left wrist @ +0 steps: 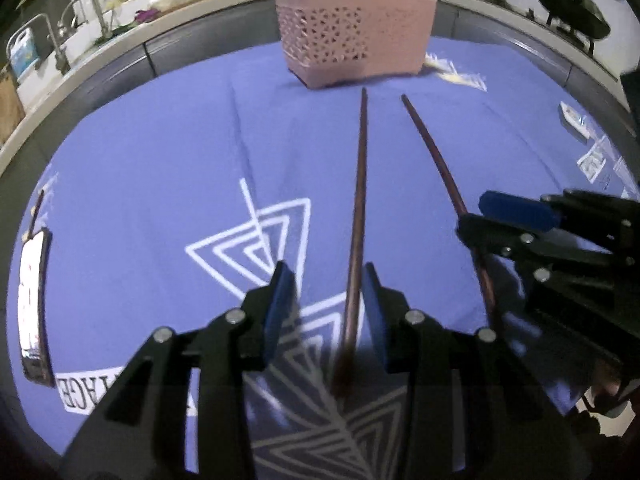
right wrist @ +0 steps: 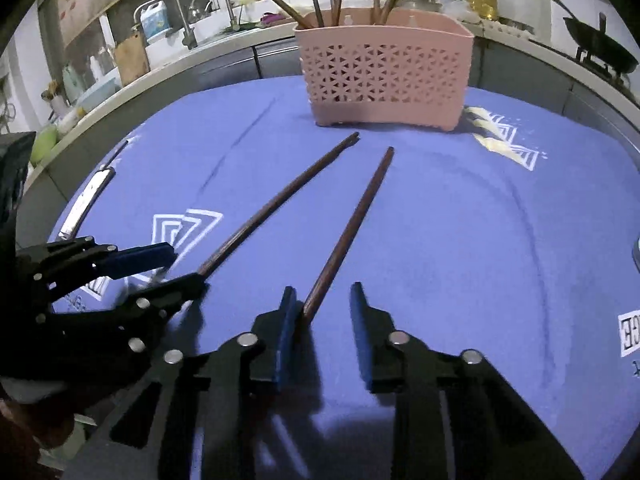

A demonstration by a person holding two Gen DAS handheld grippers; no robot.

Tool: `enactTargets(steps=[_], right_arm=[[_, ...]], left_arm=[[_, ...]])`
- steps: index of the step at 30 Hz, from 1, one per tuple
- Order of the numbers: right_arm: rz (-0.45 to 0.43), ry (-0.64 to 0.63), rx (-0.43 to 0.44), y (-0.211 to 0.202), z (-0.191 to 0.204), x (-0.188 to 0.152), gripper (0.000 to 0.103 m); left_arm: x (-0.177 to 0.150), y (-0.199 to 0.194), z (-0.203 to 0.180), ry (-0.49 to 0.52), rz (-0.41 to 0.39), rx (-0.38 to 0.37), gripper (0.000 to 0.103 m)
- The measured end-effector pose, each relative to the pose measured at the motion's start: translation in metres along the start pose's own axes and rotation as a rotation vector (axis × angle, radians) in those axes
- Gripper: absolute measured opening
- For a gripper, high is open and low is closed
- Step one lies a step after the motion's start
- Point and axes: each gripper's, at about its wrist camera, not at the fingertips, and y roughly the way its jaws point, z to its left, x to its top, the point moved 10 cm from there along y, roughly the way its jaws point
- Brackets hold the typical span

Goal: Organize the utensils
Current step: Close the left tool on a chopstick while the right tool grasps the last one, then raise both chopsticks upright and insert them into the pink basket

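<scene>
Claws wide: left claw [left wrist: 326, 308] and right claw [right wrist: 322, 322] each straddle a chopstick [left wrist: 358, 216].

Blue cloth [left wrist: 160, 152] on the desk carries mirrored white lettering, partly cut off: "ACE" or "AGE" [left wrist: 80, 396]. Another fragment [right wrist: 630, 334] is unreadable.

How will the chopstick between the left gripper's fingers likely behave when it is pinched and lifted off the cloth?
The chopstick looks like thin, dark wood, so probably stiff and light. Its narrow rounded shaft may roll or slip as the left gripper closes. Gripped near one end, the far tip, pointing toward the pink basket, may droop.
</scene>
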Motion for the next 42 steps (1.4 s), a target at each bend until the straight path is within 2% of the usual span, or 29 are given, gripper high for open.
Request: enactTargets(steps=[2,4,10,15,18,21,23,30,32,39,40,42], right_arm=[[-0.006,0.002,-0.019,-0.003,-0.009,-0.005,0.013],[-0.003,0.009,-0.032,-0.004,-0.018,-0.008,0.008],[0.006,0.043,-0.053,-0.014,-0.042,-0.018,0.006],[0.042,0.036,-0.025,-0.026,-0.047,-0.033,0.006],[0.069,-0.004,0.001,-0.033,-0.044,-0.044,0.006],[0.083,-0.018,0.011,-0.033,-0.041,-0.046,0.007],[0.093,-0.011,0.024,-0.030,-0.041,-0.041,0.007],[0.129,0.048,0.084,0.000,-0.042,-0.002,0.007],[0.136,0.051,0.091,0.008,-0.044,0.010,0.007],[0.150,0.048,0.127,0.032,-0.044,0.043,0.007],[0.150,0.047,0.140,0.035,-0.043,0.046,0.007],[0.156,0.030,0.154,0.038,-0.041,0.051,0.006]], left_arm=[[-0.002,-0.001,-0.002,0.006,-0.004,-0.017,0.024],[-0.002,-0.002,-0.004,-0.003,-0.003,-0.033,0.007],[-0.011,-0.008,0.003,-0.065,0.017,-0.112,0.006],[-0.042,-0.024,-0.005,-0.077,0.056,-0.207,0.006],[-0.059,-0.033,-0.009,-0.056,0.067,-0.213,0.006],[-0.061,-0.034,-0.011,-0.031,0.095,-0.204,0.007],[-0.053,-0.029,-0.011,-0.023,0.111,-0.188,0.007],[0.009,0.000,-0.023,0.029,0.111,-0.164,0.008],[0.025,0.016,-0.024,0.043,0.118,-0.127,0.009],[0.060,0.037,-0.028,0.043,0.115,-0.144,0.010],[0.063,0.038,-0.029,0.046,0.112,-0.146,0.005],[0.068,0.041,-0.030,0.041,0.121,-0.156,0.004]])
